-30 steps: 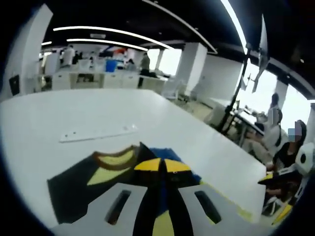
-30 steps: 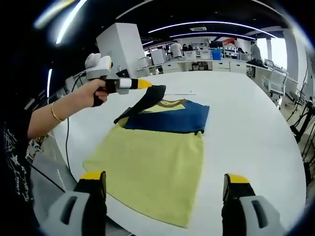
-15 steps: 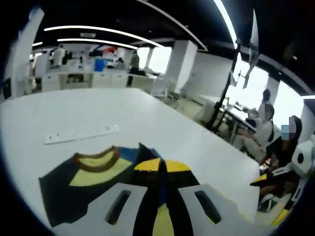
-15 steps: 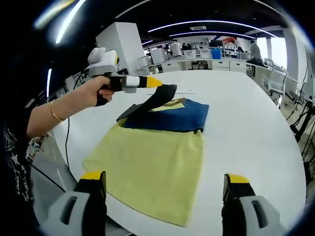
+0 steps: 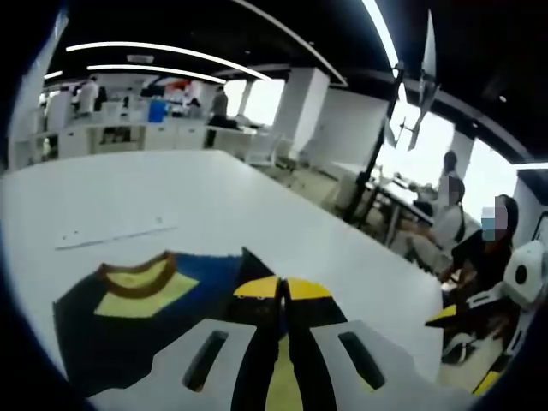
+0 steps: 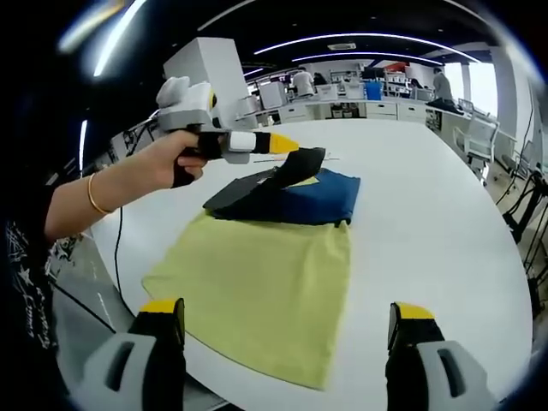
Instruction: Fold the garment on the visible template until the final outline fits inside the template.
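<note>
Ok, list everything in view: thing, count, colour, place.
Garment: one, yellow body with dark blue top, spread flat on the table, its dark sleeve lifted.
Table: one, white, under the garment.
Strip: one, white, flat on the table beyond the collar.
Desks and chairs: several, white, in the background.
People: several, seated and standing, far off.
Ceiling lights: several long white strips overhead.
Left tool: one, white with yellow tips, shut on the sleeve, held in the person's hand.
Right tool: one, grey with yellow tips, open, hovering near the garment's hem.
</note>
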The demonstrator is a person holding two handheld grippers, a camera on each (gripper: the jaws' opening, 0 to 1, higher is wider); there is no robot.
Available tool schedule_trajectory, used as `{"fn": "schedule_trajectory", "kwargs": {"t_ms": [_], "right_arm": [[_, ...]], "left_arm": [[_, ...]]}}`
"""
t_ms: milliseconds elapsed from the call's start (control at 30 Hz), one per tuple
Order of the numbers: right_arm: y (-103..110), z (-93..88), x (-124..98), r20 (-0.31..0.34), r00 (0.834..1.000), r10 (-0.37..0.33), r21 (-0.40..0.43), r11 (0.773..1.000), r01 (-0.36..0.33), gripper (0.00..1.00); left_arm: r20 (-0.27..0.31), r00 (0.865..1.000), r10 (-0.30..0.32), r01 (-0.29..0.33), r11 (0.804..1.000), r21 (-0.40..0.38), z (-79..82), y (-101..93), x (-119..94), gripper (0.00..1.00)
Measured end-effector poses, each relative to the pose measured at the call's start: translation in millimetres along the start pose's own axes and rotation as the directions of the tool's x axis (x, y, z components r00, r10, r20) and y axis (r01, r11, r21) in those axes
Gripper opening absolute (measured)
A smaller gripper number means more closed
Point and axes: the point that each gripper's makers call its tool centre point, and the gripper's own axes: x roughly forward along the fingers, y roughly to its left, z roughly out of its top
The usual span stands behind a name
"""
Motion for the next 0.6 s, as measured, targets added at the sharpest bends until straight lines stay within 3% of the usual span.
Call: {"fn": "schedule_trajectory", "kwargs": {"t_ms": [600], "right_arm": [[-4.6,-0.3,-0.4,-0.002,1.0,0.0,0.003,1.0,0.0,0.99]], "left_arm": [[-0.101,0.995,-0.02,0.016,0.999,-0.042,-61.7,-11.4,29.4,0.0]]}}
